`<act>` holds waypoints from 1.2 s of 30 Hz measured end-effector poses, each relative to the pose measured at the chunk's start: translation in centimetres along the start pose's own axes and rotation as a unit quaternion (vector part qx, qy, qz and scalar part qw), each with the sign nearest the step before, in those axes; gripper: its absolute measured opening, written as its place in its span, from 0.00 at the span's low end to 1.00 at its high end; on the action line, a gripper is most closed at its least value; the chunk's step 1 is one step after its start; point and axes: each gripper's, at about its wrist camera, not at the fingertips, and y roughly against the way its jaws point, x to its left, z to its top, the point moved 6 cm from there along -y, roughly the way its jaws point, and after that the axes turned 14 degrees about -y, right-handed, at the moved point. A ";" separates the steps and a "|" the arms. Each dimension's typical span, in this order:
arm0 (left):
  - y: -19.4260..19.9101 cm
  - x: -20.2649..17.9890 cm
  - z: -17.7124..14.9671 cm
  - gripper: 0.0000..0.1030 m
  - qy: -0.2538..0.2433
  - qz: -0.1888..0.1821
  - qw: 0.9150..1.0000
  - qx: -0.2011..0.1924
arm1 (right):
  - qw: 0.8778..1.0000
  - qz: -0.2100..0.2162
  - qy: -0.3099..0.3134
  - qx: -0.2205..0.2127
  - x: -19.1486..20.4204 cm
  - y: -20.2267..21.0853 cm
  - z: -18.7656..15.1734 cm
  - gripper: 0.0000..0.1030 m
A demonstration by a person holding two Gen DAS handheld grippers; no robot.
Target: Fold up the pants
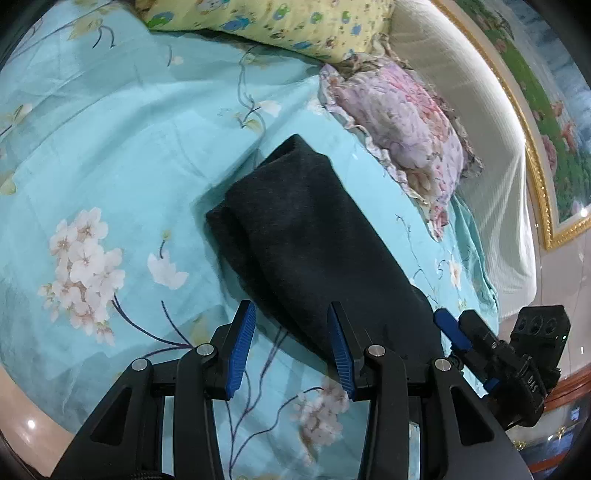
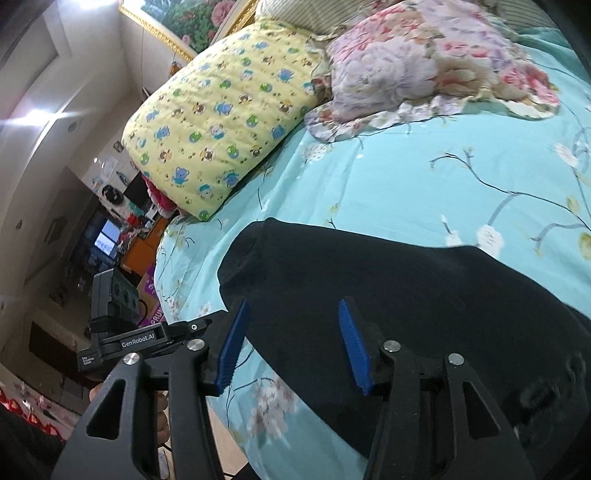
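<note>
The dark charcoal pants (image 1: 314,236) lie folded in a long strip on the turquoise floral bedsheet (image 1: 110,147). In the left wrist view my left gripper (image 1: 291,317) is open, its blue pads straddling the near left edge of the pants just above the sheet. My right gripper (image 1: 448,326) shows at the pants' near right corner. In the right wrist view my right gripper (image 2: 291,314) is open and empty over the near edge of the pants (image 2: 406,302). My left gripper (image 2: 207,325) shows low at the left there.
A yellow cartoon-print pillow (image 1: 266,22) and a pink floral pillow (image 1: 402,125) lie at the head of the bed; both also show in the right wrist view (image 2: 221,122) (image 2: 424,55). A white headboard (image 1: 480,147) stands to the right. The bed edge runs along the bottom.
</note>
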 end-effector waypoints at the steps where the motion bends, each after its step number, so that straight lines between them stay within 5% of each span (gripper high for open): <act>1: -0.1 0.2 0.0 0.40 0.003 0.002 1.000 0.000 | 1.000 0.001 0.003 0.003 0.2 -0.4 0.2 0.52; 18: -3.0 2.7 1.8 0.43 0.052 -0.015 0.998 0.007 | 0.995 -0.018 0.069 0.063 2.2 -7.3 4.3 0.52; 36: -4.4 3.8 3.2 0.38 0.056 -0.028 0.998 -0.002 | 0.960 -0.036 0.183 0.207 4.5 -18.6 6.5 0.52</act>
